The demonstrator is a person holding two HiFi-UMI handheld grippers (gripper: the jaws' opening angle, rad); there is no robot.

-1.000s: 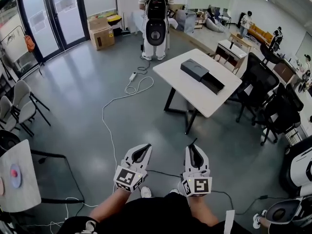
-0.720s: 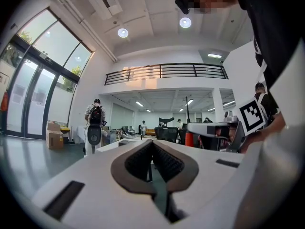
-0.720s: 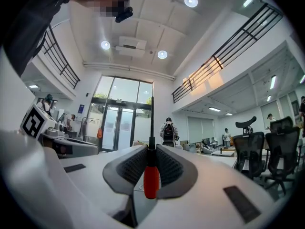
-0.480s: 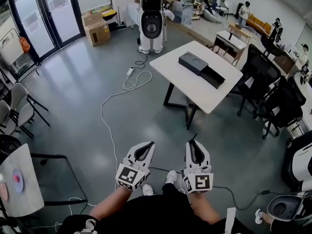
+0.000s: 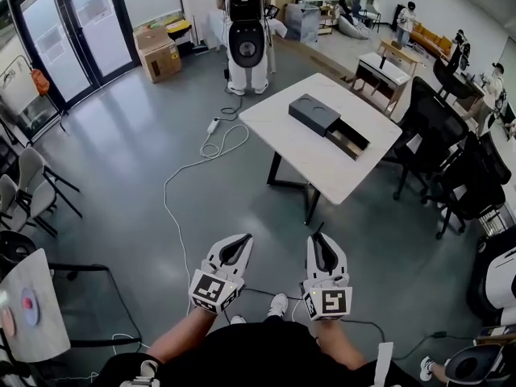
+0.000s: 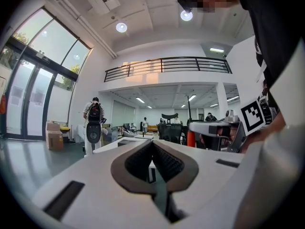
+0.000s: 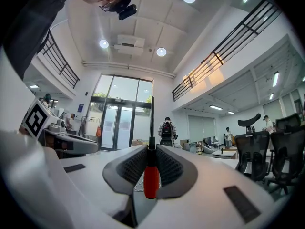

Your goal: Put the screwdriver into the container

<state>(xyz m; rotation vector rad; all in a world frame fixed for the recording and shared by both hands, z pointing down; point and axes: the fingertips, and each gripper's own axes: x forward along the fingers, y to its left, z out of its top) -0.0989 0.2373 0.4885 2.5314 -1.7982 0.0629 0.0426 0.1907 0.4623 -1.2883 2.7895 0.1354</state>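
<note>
Clearly the right claw (image 7: 151, 149) is pinched narrowly on the screwdriver (image 7: 151, 181), its red handle between the pads and its shaft pointing to twelve o'clock. The left claw (image 6: 152, 151) is closed and empty. The container (image 5: 326, 124) sits on the desk (image 5: 297, 150), well apart at twelve o'clock. With so slim a handle, a jolt could swivel or drop the tool.

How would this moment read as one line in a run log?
right gripper: jaws shut on screwdriver | left gripper: jaws shut, empty | container: on table ahead | screwdriver not yet inside
</note>
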